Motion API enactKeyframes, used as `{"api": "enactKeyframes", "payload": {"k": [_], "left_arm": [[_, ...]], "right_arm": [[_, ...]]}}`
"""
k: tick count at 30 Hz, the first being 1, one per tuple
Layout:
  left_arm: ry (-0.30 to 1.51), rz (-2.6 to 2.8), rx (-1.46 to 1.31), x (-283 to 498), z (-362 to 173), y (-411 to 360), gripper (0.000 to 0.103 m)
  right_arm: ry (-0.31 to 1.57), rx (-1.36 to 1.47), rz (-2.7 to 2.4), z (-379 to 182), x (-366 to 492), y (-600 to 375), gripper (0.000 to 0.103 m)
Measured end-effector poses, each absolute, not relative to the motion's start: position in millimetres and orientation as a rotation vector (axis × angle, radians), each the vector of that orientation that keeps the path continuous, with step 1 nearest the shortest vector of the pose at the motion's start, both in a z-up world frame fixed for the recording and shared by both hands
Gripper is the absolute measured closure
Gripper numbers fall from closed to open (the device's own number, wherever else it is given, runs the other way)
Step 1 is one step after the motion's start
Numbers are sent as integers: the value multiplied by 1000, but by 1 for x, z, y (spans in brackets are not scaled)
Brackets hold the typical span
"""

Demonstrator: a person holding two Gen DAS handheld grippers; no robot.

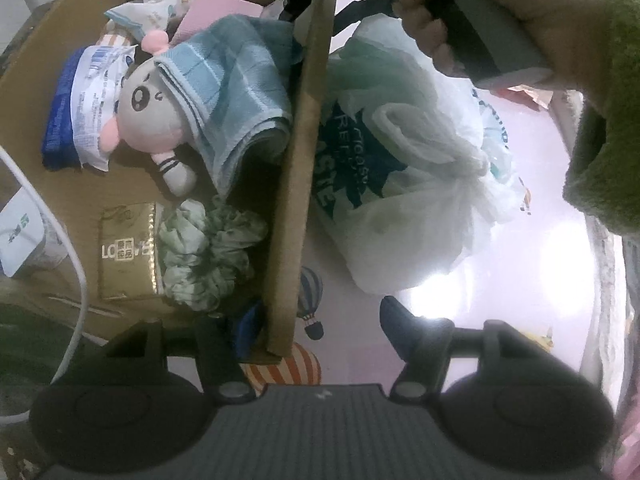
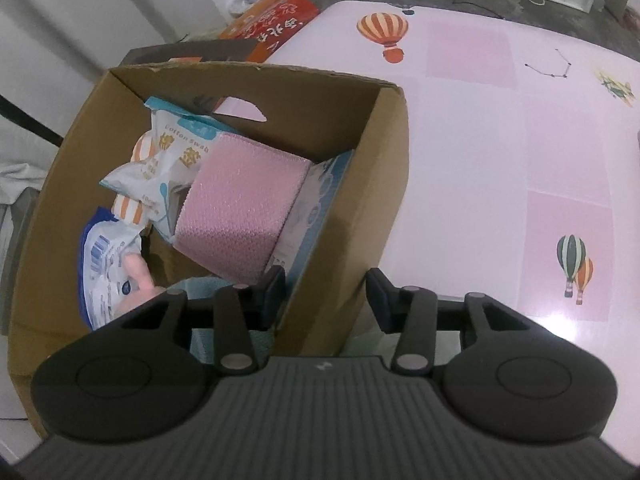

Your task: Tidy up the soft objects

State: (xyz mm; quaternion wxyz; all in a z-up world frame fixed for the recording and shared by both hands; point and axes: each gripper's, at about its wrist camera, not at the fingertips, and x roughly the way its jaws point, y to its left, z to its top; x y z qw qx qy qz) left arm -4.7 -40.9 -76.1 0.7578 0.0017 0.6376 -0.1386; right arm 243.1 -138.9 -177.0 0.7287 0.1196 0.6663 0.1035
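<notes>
My left tongs (image 1: 312, 336) stand wide and hold nothing, one finger on each side of the near wall of the cardboard box (image 1: 298, 184). My right tongs (image 2: 326, 294) are also wide and empty, straddling the same wall from the other end.

The step in hand, as I judge it, is getting the knotted plastic bag (image 1: 404, 184) into the box. It lies on the pink desk (image 1: 500, 272) ahead and to the right of my left tongs, outside the box and pressed up against the wall. In the left view my right hand (image 1: 460, 20) sits above the bag's far end.

To do it well I should grip at the knot (image 1: 468, 178), where the film is bunched and gives the pads something firm; the slack sides would likely slip or tear. I want to lift high enough that the sagging bottom clears the rim, not drag over it, since the box is light and may tip or slide.

Inside, to the left of my left tongs, room is tight: a blue towel (image 1: 240, 92), a plush toy (image 1: 148, 108), a green scrunchie (image 1: 208, 256) and a gold packet (image 1: 128, 256) cover the floor, with a pink bubble-wrap roll (image 2: 240, 216) and a cotton swab pack (image 2: 172, 160) at the far end. I would set the bag on the towel, the broadest soft bed, and release low so that it settles.
</notes>
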Motion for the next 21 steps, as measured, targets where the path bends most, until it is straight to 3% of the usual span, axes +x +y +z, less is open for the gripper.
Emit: {"api": "enactKeyframes", "payload": {"k": [21], "left_arm": [[1393,-383,72,-7,-74,-43,34]], "right_arm": [[1479,291,151,-164,234,-148,59]]}}
